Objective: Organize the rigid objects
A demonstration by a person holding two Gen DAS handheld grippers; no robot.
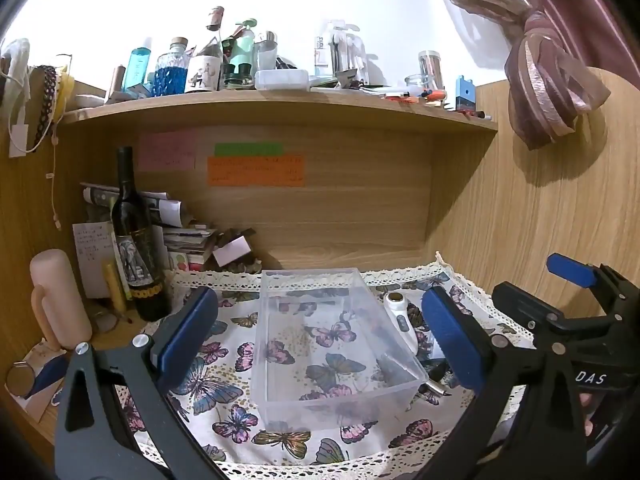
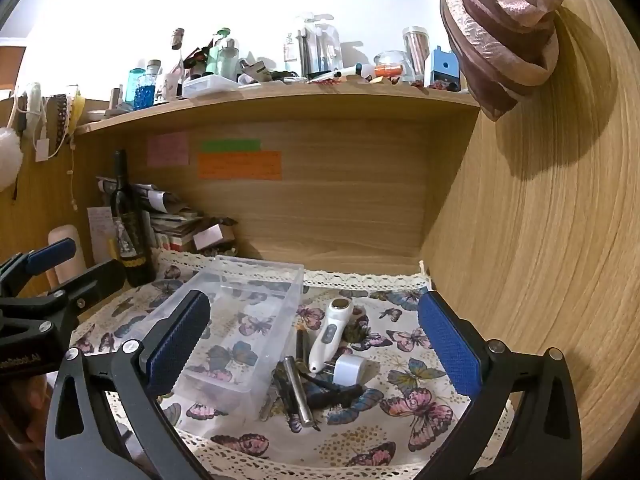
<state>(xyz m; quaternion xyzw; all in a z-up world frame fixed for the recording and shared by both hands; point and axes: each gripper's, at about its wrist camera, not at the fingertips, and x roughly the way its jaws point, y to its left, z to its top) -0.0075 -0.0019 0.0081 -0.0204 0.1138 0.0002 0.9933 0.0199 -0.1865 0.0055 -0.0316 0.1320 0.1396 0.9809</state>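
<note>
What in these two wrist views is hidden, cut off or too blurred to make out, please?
- Sticky notes, both views: writing too blurred to read.
- Small dark items beside the clear bin, right wrist: overlapping, types unclear.
- White handheld device, left wrist: lower end hidden behind the left gripper's finger.

sticky notes [image 1: 256,171] unreadable, curtain [image 2: 504,32] cropped at the top

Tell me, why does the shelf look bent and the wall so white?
Left wrist view: the fisheye lens bows the shelf, and bright light washes out the wall. Right wrist view: same curve, same glare, with a dark shadow under the curtain.
</note>
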